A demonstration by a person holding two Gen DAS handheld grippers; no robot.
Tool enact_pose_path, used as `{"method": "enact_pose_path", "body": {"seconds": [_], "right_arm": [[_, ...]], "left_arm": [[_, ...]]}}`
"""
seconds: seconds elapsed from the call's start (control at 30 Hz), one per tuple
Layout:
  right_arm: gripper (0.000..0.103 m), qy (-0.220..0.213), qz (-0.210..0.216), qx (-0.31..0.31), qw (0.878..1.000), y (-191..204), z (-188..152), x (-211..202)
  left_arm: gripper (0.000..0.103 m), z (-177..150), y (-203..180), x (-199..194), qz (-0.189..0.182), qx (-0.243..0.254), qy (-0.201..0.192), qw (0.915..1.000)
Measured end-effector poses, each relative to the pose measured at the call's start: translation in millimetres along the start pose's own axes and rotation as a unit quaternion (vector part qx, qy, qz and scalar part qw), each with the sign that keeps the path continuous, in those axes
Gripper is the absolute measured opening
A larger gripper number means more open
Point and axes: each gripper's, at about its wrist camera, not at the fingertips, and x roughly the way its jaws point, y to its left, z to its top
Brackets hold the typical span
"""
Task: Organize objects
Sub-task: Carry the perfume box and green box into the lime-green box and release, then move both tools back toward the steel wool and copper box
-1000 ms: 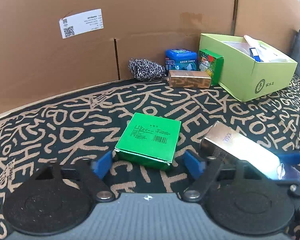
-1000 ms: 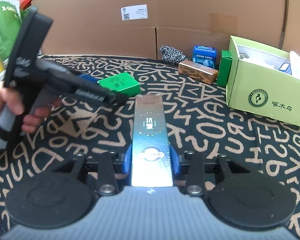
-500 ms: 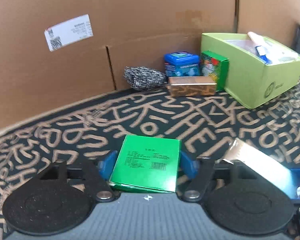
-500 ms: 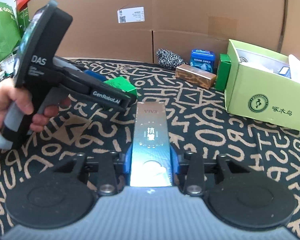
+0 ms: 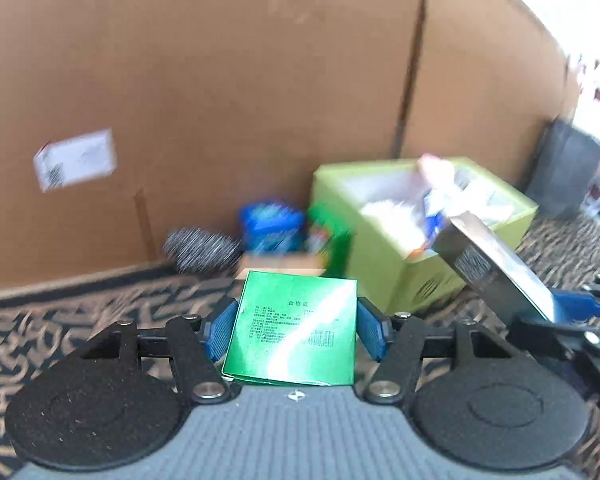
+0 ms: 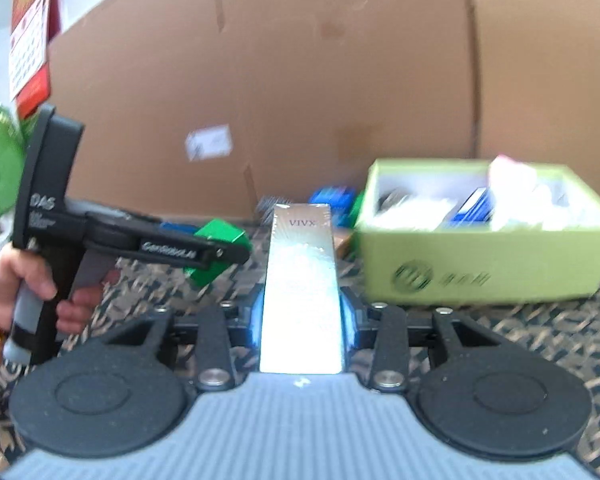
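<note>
My left gripper (image 5: 294, 330) is shut on a flat green box (image 5: 296, 332) and holds it lifted above the patterned mat; it also shows in the right wrist view (image 6: 216, 252). My right gripper (image 6: 300, 316) is shut on a long silver VIVX box (image 6: 300, 280), also lifted; it shows in the left wrist view (image 5: 496, 268) at the right. A lime green open carton (image 6: 488, 256) with several items inside stands ahead at the right, also seen in the left wrist view (image 5: 384, 248).
A cardboard wall (image 5: 220, 100) runs along the back. Against it sit a steel scourer (image 5: 200, 250), a blue tub (image 5: 272, 228), a small green box (image 5: 328, 236) and a brown box (image 5: 280, 266). The patterned mat (image 5: 60, 332) covers the surface.
Both grippers have lifted their boxes off the mat and moved toward the lime carton. The left gripper closed on the green box during this second. The views are blurred by motion.
</note>
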Motion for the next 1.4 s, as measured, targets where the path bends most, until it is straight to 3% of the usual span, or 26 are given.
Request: {"method": "enact_pose_path", "body": {"seconds": [0.13,0.27,0.47,0.67,0.93,1.0,1.03,1.1,1.13,1.17,1.3,1.4], "right_arm": [[0.038,-0.039,-0.051,-0.001,0.998,-30.1,30.2,-11.0],[0.038,-0.057,-0.121,0.0,0.991,-69.1,60.4,-4.2],[0.038,-0.053,-0.197,0.025,0.979,-135.3,89.5,33.3],[0.038,-0.068,-0.213,0.04,0.974,-179.1,97.0,62.5],[0.038,0.01,-0.224,-0.015,0.974,-188.4,75.7,103.3],[0.038,0.037,-0.226,-0.02,0.973,-188.4,72.8,112.9],[0.038,0.042,-0.226,-0.022,0.973,-187.6,72.7,116.4],[0.057,0.034,-0.228,-0.025,0.973,-185.6,73.1,112.9],[0.076,0.025,-0.232,-0.022,0.972,-184.5,73.4,109.0],[0.086,0.012,-0.237,-0.022,0.971,-182.6,73.3,103.9],[0.103,-0.011,-0.24,-0.028,0.97,-176.0,72.7,85.8],[0.103,-0.019,-0.236,-0.03,0.971,-164.8,72.6,75.4]], "left_arm": [[0.066,30.0,-37.7,8.3,-0.012,0.023,-0.032,0.9991],[0.066,56.3,-67.6,37.3,-0.03,0.02,-0.032,0.9988],[0.066,74.0,-93.3,87.9,-0.021,0.01,-0.032,0.9992],[0.066,75.2,-103.2,116.9,-0.005,0.022,-0.025,0.9995],[0.067,69.5,-100.6,131.8,-0.001,0.019,-0.016,0.9997],[0.072,68.3,-99.7,130.8,-0.015,0.017,-0.019,0.9996],[0.082,68.0,-99.3,128.7,-0.016,0.016,-0.022,0.9995],[0.091,66.9,-98.6,121.1,-0.009,0.015,-0.036,0.9992],[0.092,66.9,-98.3,117.5,-0.007,0.017,-0.041,0.999],[0.093,67.3,-98.0,115.1,-0.007,0.019,-0.042,0.9989],[0.095,66.6,-94.4,105.8,-0.005,0.007,-0.044,0.999],[0.095,62.9,-91.1,96.0,-0.004,0.002,-0.046,0.9989]]}}
